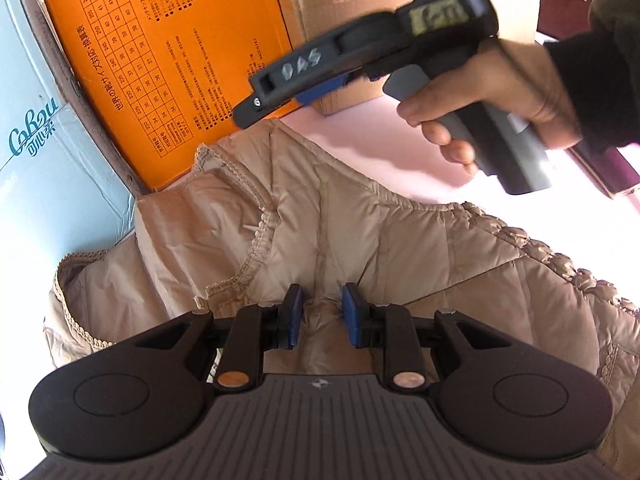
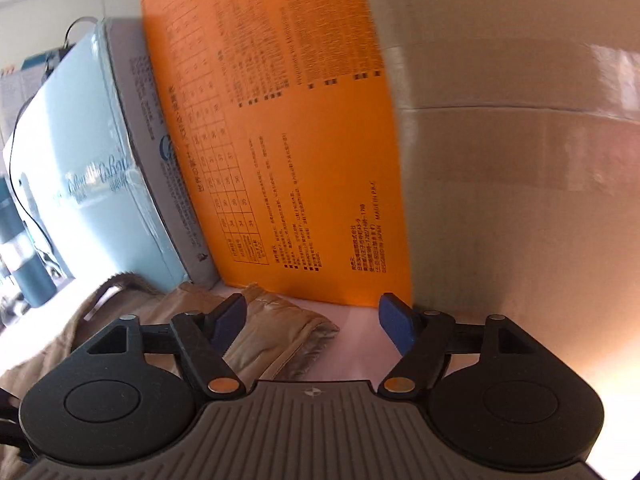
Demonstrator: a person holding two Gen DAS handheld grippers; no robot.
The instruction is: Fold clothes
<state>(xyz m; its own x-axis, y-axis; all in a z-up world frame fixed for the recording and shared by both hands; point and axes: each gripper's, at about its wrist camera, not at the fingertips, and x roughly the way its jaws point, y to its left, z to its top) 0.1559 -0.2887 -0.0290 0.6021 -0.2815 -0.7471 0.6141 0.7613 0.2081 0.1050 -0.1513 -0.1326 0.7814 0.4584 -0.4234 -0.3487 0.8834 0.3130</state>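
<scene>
1. Left hand-held gripper (image 1: pixel 322 312): nearest the left wrist camera, tipped downward onto the garment; its blue pads (image 1: pixel 294 312) are clenched on a raised ridge of beige fabric, which bunches between them.
2. Quilted jacket (image 1: pixel 360 232): beige, padded, slightly glossy, with stitched panels and gathered scalloped trim along its edges. It lies rumpled on the pink worktop (image 1: pixel 360 140), spreading away from the left hand-held gripper toward the boxes. Its long axis appears to run left to right across the left wrist view.
3. Right hand-held gripper (image 2: pixel 312 320): released, jaws wide, nothing between them. It is held above the worktop, angled toward the boxes. One end of the jacket lies below and to the left of its jaws, apart from them.
4. Person's hand (image 1: pixel 492 96): wraps the right gripper's handle, dark sleeve at the wrist.
5. Nearness: the left gripper is on the jacket; the right is clear of it, so the next hold seems to fall to the right.
6. Backdrop: orange box (image 1: pixel 168 60), pale blue carton (image 1: pixel 44 152), brown cardboard box (image 1: pixel 340 8), all standing at the worktop's far edge, with the jacket touching the orange box.
</scene>
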